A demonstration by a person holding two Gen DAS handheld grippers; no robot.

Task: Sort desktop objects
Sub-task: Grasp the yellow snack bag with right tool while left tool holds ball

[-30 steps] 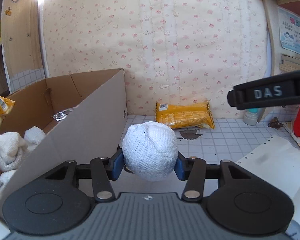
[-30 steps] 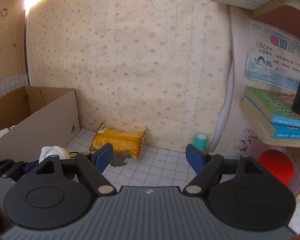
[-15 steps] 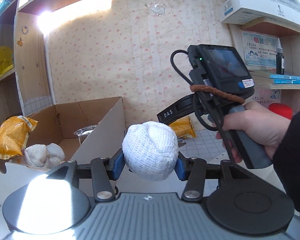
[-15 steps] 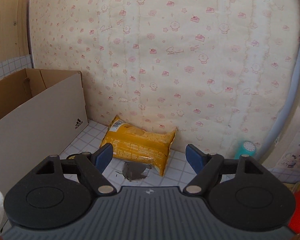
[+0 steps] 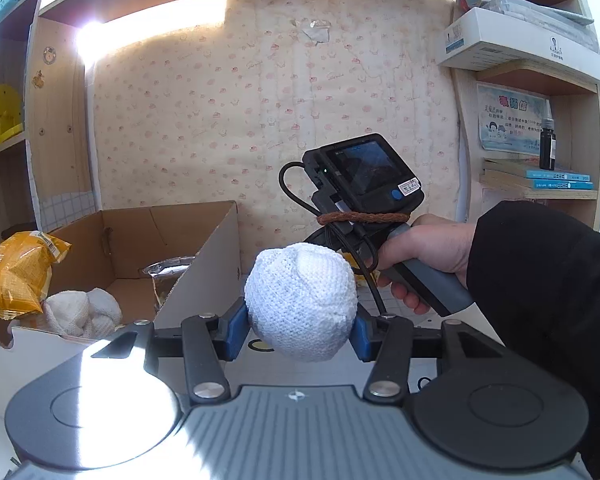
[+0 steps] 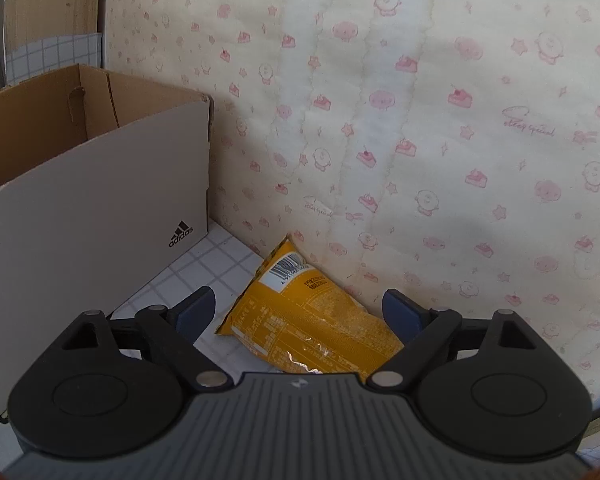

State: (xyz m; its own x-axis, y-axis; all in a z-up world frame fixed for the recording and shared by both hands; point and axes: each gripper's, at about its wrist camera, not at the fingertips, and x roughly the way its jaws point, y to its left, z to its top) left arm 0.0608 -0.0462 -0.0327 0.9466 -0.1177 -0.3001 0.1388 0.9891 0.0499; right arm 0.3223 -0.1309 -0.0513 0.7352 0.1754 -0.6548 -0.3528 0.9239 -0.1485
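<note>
My left gripper (image 5: 298, 330) is shut on a white knitted ball (image 5: 301, 300) and holds it in the air, just right of the open cardboard box (image 5: 204, 264). The box holds white knitted balls (image 5: 82, 310), a yellow snack bag (image 5: 18, 272) and a silvery packet (image 5: 168, 270). My right gripper (image 6: 300, 314) is open and empty, its blue pads on either side of a yellow snack bag (image 6: 312, 320) lying on the tiled desk against the wall. The box's grey side (image 6: 100, 224) stands to its left.
The right hand and its gripper handle (image 5: 380, 208) are in front of my left gripper. Shelves on the right hold books (image 5: 556, 178), a dark bottle (image 5: 547, 142) and a white carton (image 5: 512, 46). The papered wall (image 6: 420, 120) is close behind the bag.
My left gripper has risen and pulled back with the ball, so the box's inside shows. My right gripper has moved forward and down, and the yellow bag now lies between its pads.
</note>
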